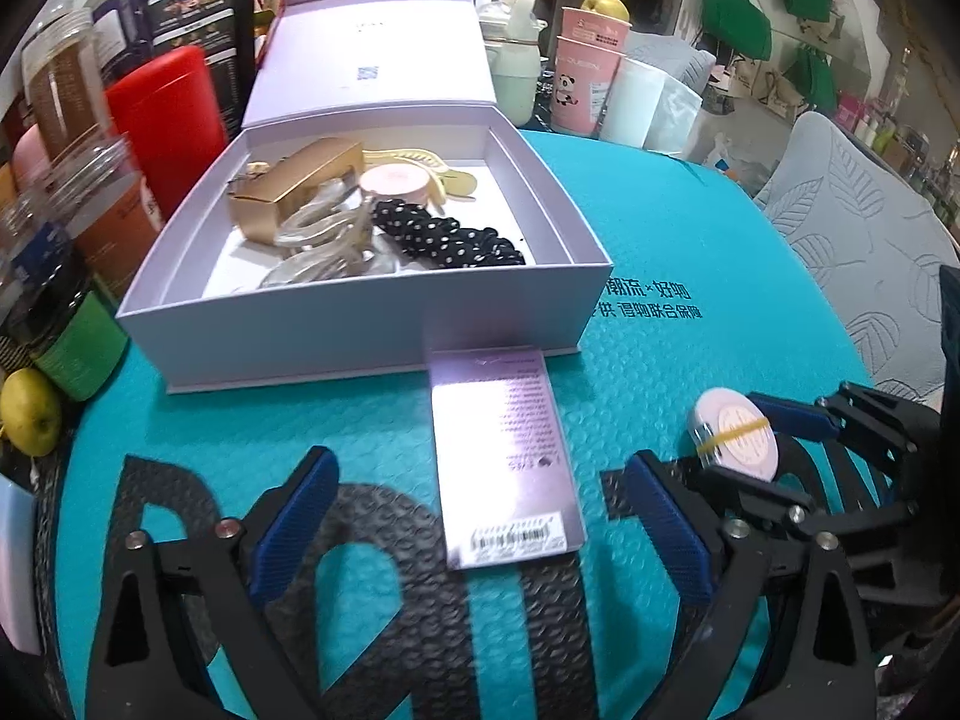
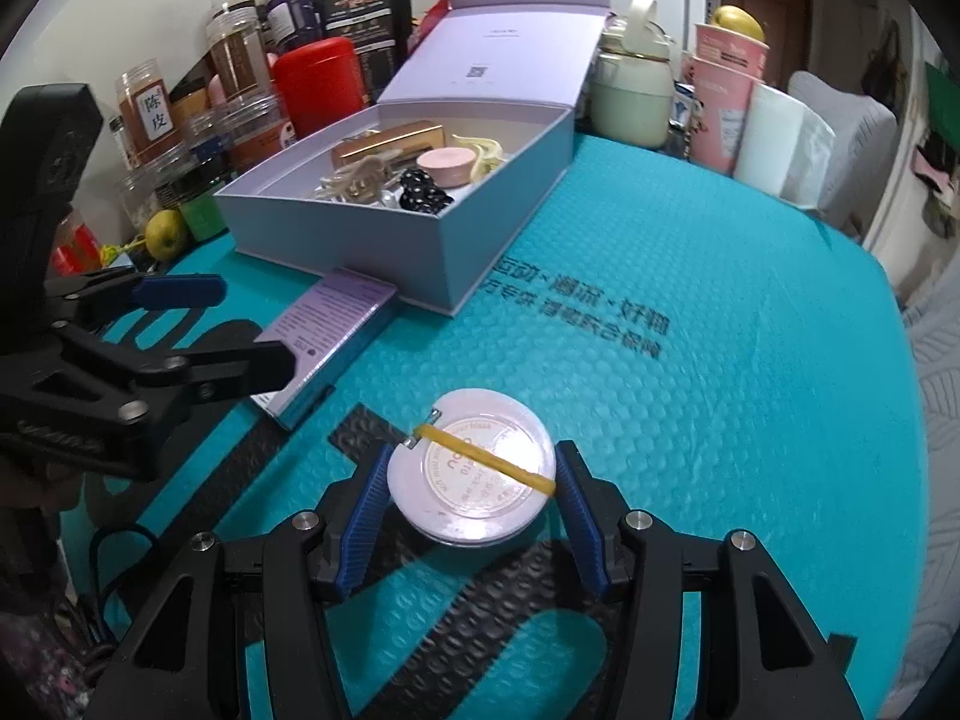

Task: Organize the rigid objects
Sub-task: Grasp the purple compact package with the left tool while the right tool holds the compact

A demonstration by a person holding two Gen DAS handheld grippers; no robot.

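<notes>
My right gripper (image 2: 471, 489) is shut on a round pale pink case (image 2: 471, 474) with a yellow rubber band across it, held just above the teal mat; it also shows in the left wrist view (image 1: 735, 435). My left gripper (image 1: 480, 516) is open, its fingers either side of a long lilac carton (image 1: 504, 450) lying on the mat; the carton also shows in the right wrist view (image 2: 324, 330). Behind stands an open lilac box (image 1: 360, 330) holding a gold box (image 1: 294, 186), a pink round case (image 1: 396, 183), clear hair clips and a black dotted scrunchie (image 1: 450, 240).
Jars, a red tin (image 1: 162, 120) and a yellow-green fruit (image 1: 30, 411) crowd the left edge. A green bottle (image 2: 633, 84), pink cups (image 2: 726, 90) and a paper roll (image 2: 780, 144) stand at the back. The teal mat (image 2: 720, 420) covers the table.
</notes>
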